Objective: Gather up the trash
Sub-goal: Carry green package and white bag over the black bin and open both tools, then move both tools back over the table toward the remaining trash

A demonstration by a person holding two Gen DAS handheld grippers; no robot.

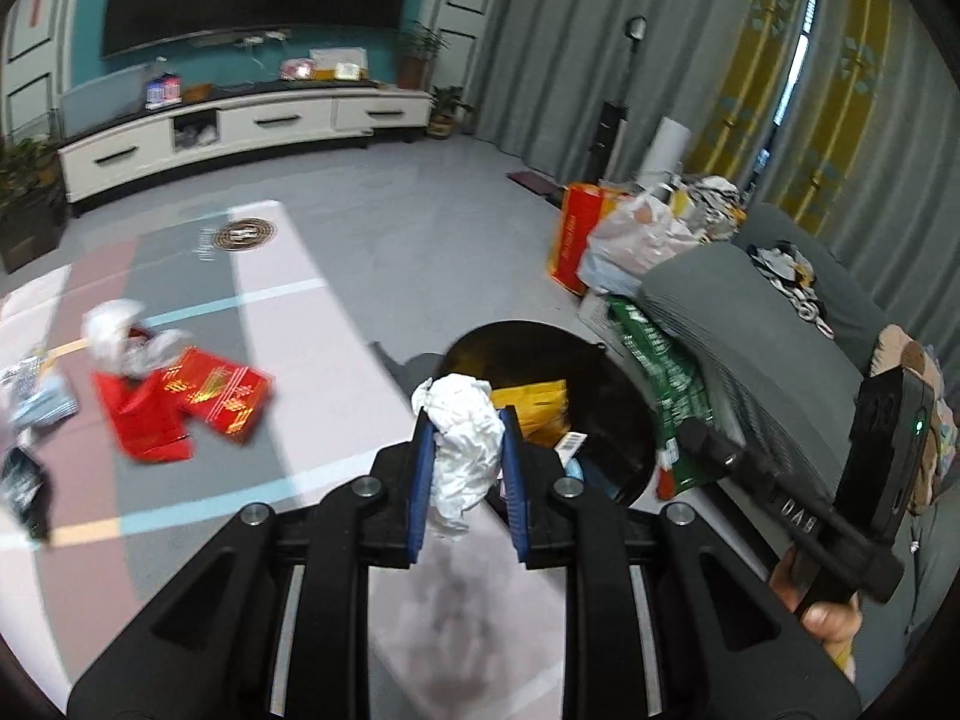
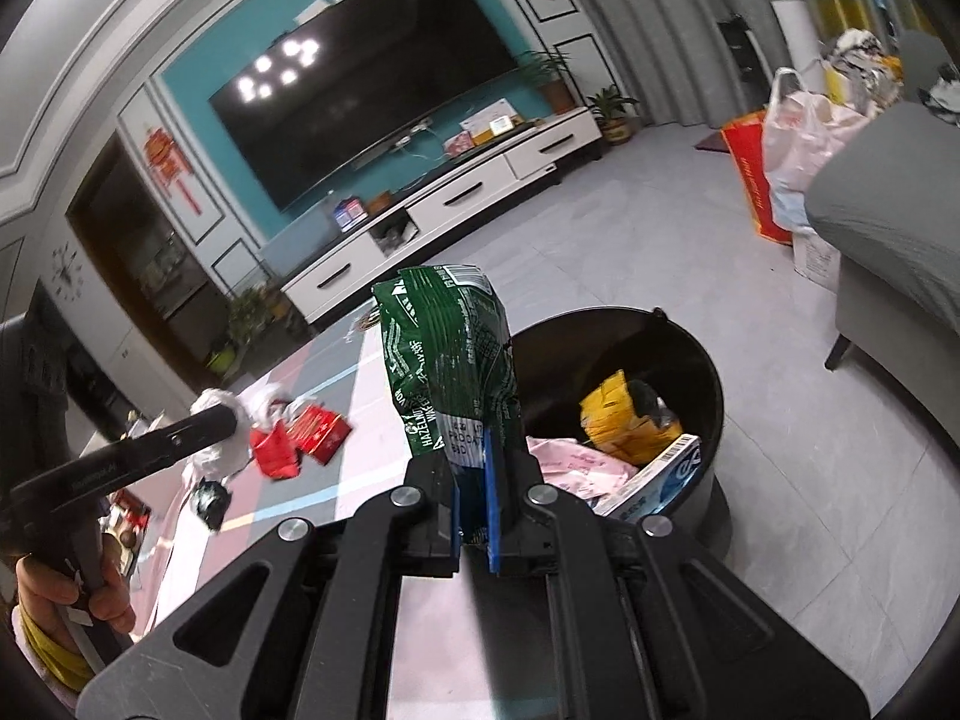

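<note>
My left gripper is shut on a crumpled white paper wad, held at the near edge of the black trash bin. My right gripper is shut on a green hazelnut wafer wrapper, held upright just left of the bin. The bin holds a yellow packet, a pink sheet and a blue-white box. On the table lie a red box, white crumpled paper and a black wrapper.
A grey sofa stands to the right of the bin, with bags piled beyond it. The pastel table top spreads to the left. A white TV cabinet and TV line the far wall.
</note>
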